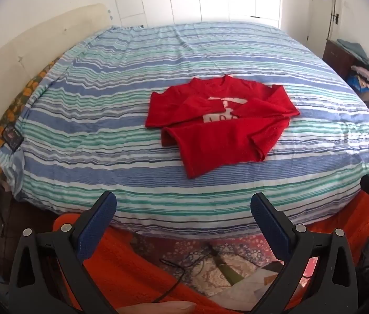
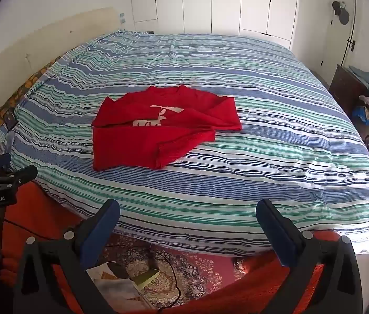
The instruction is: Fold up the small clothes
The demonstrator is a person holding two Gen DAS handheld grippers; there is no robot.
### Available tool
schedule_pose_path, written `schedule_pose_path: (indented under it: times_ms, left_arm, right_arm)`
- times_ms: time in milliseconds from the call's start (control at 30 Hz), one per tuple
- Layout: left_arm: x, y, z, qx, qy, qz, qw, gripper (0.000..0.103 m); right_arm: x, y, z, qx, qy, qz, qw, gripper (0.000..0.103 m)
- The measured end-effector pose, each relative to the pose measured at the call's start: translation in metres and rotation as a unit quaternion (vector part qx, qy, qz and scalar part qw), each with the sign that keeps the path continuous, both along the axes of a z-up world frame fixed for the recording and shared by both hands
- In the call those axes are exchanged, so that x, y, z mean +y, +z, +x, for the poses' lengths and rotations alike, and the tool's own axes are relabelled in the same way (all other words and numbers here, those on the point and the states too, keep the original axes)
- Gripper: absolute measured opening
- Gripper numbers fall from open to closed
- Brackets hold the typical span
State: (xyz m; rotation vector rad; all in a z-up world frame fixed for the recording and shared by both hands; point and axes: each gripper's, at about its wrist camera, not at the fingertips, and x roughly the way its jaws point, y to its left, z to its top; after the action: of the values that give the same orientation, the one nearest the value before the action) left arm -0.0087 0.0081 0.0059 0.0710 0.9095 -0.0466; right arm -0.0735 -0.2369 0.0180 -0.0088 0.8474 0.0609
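**A:** How far along does the folding look?

**B:** Partway, I'd judge. The red long-sleeved knit top with a white print on its chest [image 1: 221,120] lies flat near the middle of the bed with the blue, green and white striped cover [image 1: 210,52], neckline toward the far side. Both sleeves are already crossed inward over the chest, hiding most of the print.

**A:** So what's left?

**B:** The body is still at full length — the hem end reaches toward the near edge of the bed and sits a bit skewed, one corner sticking out further than the other. It probably needs at least one fold from hem up to neckline, plus some squaring up.

**A:** And the grippers?

**B:** Neither touches the top. The left gripper [image 1: 183,209] and the right gripper [image 2: 187,217] both hang at the near edge of the bed, above the patterned rug [image 2: 184,269] and the orange blanket [image 1: 132,261], angled down toward the mattress. Each pair of fingers is spread wide with nothing between them — well apart from the garment.
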Motion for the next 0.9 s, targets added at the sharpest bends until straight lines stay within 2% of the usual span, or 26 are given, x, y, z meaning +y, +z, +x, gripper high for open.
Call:
schedule_pose_path:
  times_ms: [33,100,133,267,533,667,767,900]
  left_arm:
    - [0.003,0.002,-0.003,-0.009,-0.003,0.007,0.9999,0.102]
    - [0.0,0.003,0.001,0.001,-0.007,0.015,0.9999,0.102]
    - [0.005,0.002,-0.002,-0.001,-0.009,0.007,0.9999,0.102]
    - [-0.006,0.0,0.0,0.01,-0.014,0.017,0.9997,0.102]
    - [-0.011,-0.001,0.002,0.009,-0.038,-0.004,0.9992,0.102]
    - [-0.019,-0.005,0.009,0.031,-0.053,-0.007,0.9981,0.102]
    - [-0.027,-0.005,0.009,0.026,-0.061,0.005,0.9978,0.102]
    - [-0.032,-0.008,0.01,0.028,-0.06,0.004,0.9978,0.102]
  right_arm:
    - [0.002,0.002,-0.002,-0.004,0.006,-0.001,1.0,0.103]
    - [0.006,0.005,-0.007,-0.015,0.017,-0.007,1.0,0.103]
    - [0.015,0.0,0.004,0.015,0.021,-0.018,0.999,0.103]
    - [0.024,0.001,0.008,0.013,0.031,-0.025,0.999,0.103]
    - [0.021,-0.001,0.015,0.01,0.003,-0.026,1.0,0.103]
    - [0.023,0.0,0.017,0.014,0.0,-0.024,1.0,0.103]
    - [0.021,0.005,0.011,-0.013,-0.003,-0.024,1.0,0.103]
    - [0.01,-0.008,0.017,0.017,-0.012,-0.007,1.0,0.103]
